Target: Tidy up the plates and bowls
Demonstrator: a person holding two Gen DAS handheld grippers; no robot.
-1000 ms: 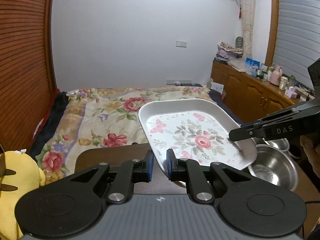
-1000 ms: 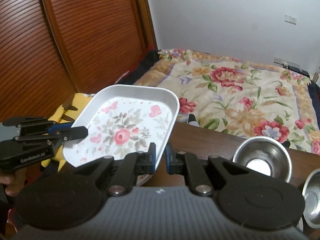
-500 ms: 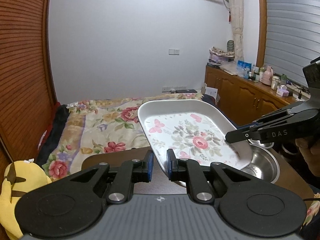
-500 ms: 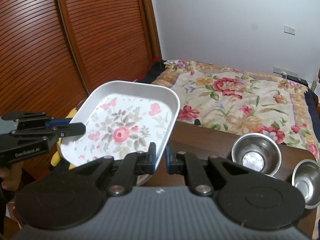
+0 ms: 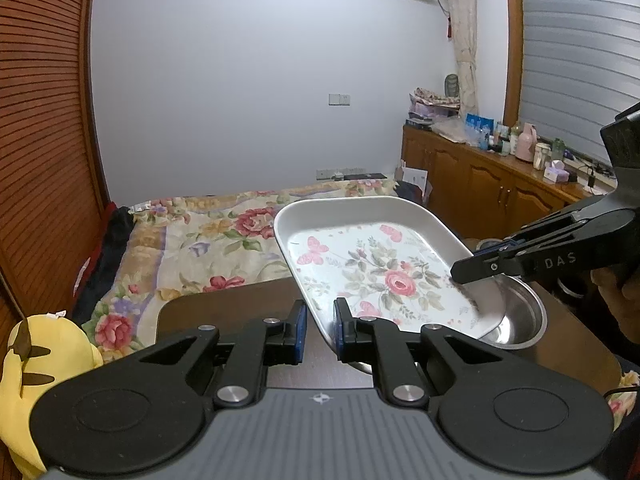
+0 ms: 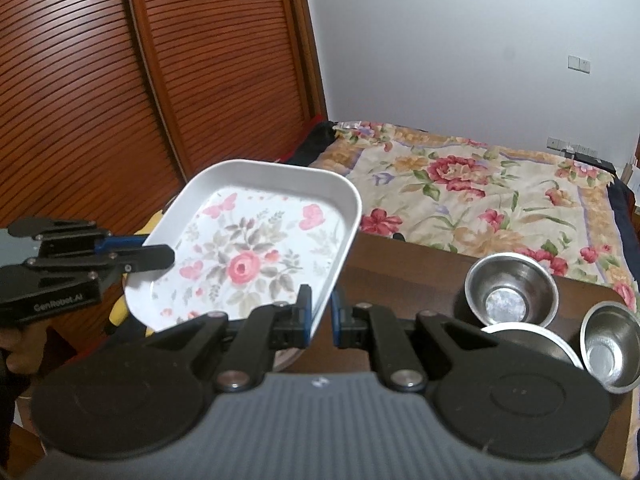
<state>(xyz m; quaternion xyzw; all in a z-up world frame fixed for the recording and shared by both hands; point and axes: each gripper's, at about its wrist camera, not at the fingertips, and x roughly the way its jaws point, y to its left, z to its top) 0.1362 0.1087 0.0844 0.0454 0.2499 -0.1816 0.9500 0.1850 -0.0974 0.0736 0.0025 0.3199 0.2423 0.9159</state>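
Both tongs are clamped nearly shut on the floral plate (image 5: pixel 376 268), the left gripper (image 5: pixel 320 322) and right gripper (image 6: pixel 320 316) on opposite rims, carrying it tilted above the table (image 6: pixel 408 276); next, I'd guess, lowering it level, clear of the steel bowls (image 6: pixel 512 292) to the right gripper's right.
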